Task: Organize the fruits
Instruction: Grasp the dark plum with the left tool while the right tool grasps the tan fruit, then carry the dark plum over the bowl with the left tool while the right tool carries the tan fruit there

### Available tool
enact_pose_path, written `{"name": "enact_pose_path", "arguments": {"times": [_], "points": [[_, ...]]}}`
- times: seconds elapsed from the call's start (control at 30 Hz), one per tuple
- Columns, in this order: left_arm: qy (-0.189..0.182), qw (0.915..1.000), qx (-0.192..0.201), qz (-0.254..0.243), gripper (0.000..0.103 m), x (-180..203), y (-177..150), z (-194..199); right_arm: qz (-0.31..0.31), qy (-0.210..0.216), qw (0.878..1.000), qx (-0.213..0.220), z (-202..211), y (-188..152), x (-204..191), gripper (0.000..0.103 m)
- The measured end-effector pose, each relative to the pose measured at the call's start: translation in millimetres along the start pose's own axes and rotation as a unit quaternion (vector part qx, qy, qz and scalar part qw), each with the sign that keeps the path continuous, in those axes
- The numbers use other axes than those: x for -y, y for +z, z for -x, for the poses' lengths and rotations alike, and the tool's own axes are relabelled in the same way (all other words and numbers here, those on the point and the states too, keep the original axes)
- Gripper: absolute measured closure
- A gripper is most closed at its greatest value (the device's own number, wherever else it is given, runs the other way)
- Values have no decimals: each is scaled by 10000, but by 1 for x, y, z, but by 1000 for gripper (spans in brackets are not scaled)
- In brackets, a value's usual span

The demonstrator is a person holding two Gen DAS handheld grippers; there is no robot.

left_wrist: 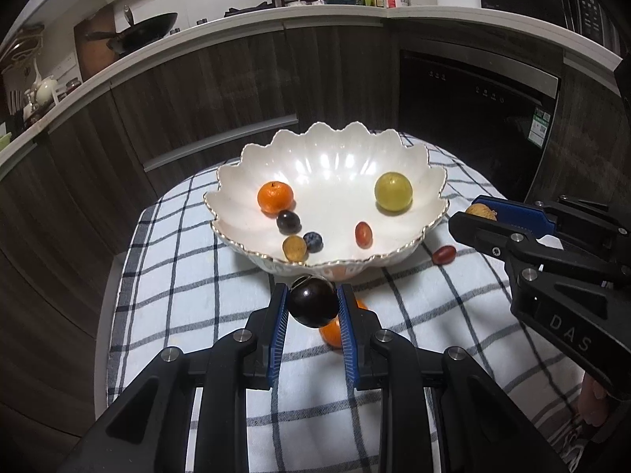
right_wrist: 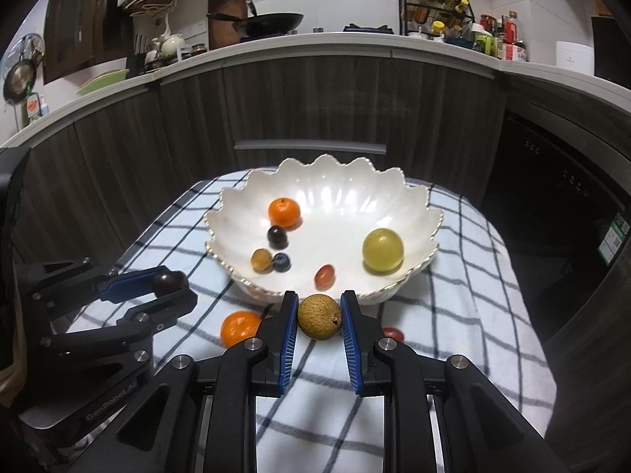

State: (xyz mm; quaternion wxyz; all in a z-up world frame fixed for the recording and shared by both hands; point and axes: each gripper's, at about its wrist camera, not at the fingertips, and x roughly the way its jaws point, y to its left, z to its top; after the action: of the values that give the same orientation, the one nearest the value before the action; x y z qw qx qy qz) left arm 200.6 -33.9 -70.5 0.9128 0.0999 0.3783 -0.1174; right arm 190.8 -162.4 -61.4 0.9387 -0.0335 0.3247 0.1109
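Note:
A white scalloped bowl [left_wrist: 428,185] [right_wrist: 426,213] stands on a checked cloth [left_wrist: 189,299] [right_wrist: 473,315]. It holds a tangerine [left_wrist: 275,196] [right_wrist: 284,213], a green grape [left_wrist: 392,191] [right_wrist: 383,251], a red grape [left_wrist: 363,234] [right_wrist: 324,276] and three small round fruits. My left gripper [left_wrist: 313,301] [right_wrist: 173,285] is shut on a dark plum [left_wrist: 313,300] [right_wrist: 169,282] just before the bowl's near rim. My right gripper [right_wrist: 319,317] [left_wrist: 479,213] is shut on a tan longan [right_wrist: 319,316] [left_wrist: 480,211], right of the bowl. A second tangerine [right_wrist: 238,327] [left_wrist: 331,333] and a red grape [left_wrist: 444,254] [right_wrist: 393,333] lie on the cloth.
Dark wood cabinets [left_wrist: 197,90] and a black oven [left_wrist: 473,118] stand close behind the table. The table's edge drops off on the left [left_wrist: 118,276]. A counter with a wok [right_wrist: 272,21] and bottles [right_wrist: 493,35] runs along the back.

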Motion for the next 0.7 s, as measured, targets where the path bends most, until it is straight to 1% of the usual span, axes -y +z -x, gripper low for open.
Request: {"name": "enact_pose_path", "arguments": {"times": [0.23,0.47,0.7], "points": [[36,9999,65,151,77,-1,16,-2,-99,-71,9999,110,0,14,14,80],[104,9994,109,325,77,-4,33,-10,-271,-114,9995,81,-9,27,26,80],[181,9983,63,546,77,-9,45,-20,-332,-205,9992,84,-14,35,33,80]]}}
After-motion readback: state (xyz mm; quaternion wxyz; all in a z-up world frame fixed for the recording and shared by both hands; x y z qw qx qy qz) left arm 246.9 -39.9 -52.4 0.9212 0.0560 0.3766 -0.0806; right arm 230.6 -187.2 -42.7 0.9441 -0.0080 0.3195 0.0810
